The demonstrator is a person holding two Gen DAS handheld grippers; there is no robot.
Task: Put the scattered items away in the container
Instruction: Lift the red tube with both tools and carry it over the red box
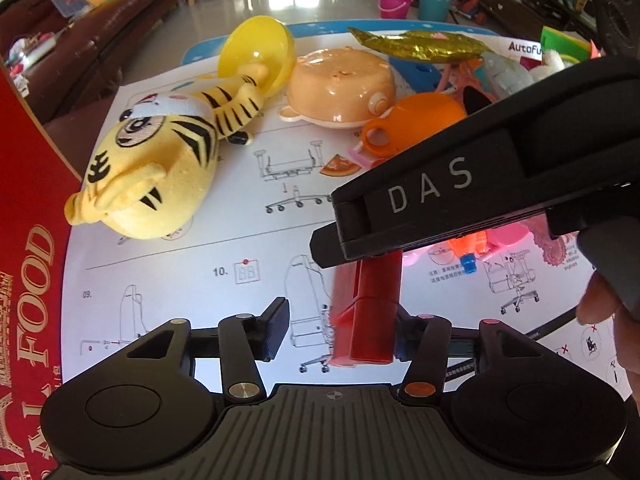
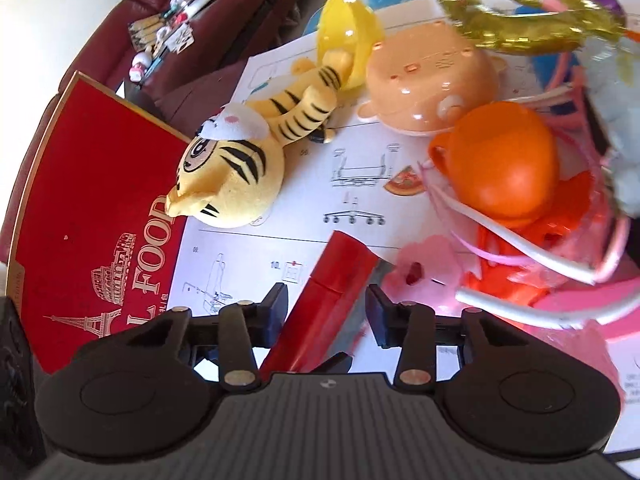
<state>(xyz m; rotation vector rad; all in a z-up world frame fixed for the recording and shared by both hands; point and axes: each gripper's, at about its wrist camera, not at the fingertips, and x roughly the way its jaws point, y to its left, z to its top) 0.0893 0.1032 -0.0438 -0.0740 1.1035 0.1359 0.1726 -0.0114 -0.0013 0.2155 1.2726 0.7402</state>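
Observation:
A red rectangular block (image 1: 370, 312) stands between the fingers of my left gripper (image 1: 340, 330), against the right finger, with a gap to the left finger. My right gripper (image 2: 328, 314) reaches in from the right above it; the red block (image 2: 324, 304) lies between its open fingers, and whether they touch it I cannot tell. The right gripper's black body (image 1: 480, 184) crosses the left wrist view. A yellow tiger plush (image 1: 160, 156) lies on the paper sheet (image 1: 240, 240). The red box (image 2: 92, 216) stands at the left.
Behind the plush lie a yellow plastic half-shell (image 1: 256, 54), a peach toy pot (image 1: 340, 88), an orange cup (image 1: 416, 120), a gold foil wrapper (image 1: 420, 46) and a small pizza slice (image 1: 340, 166). Pink and orange toys (image 2: 520, 272) pile at the right.

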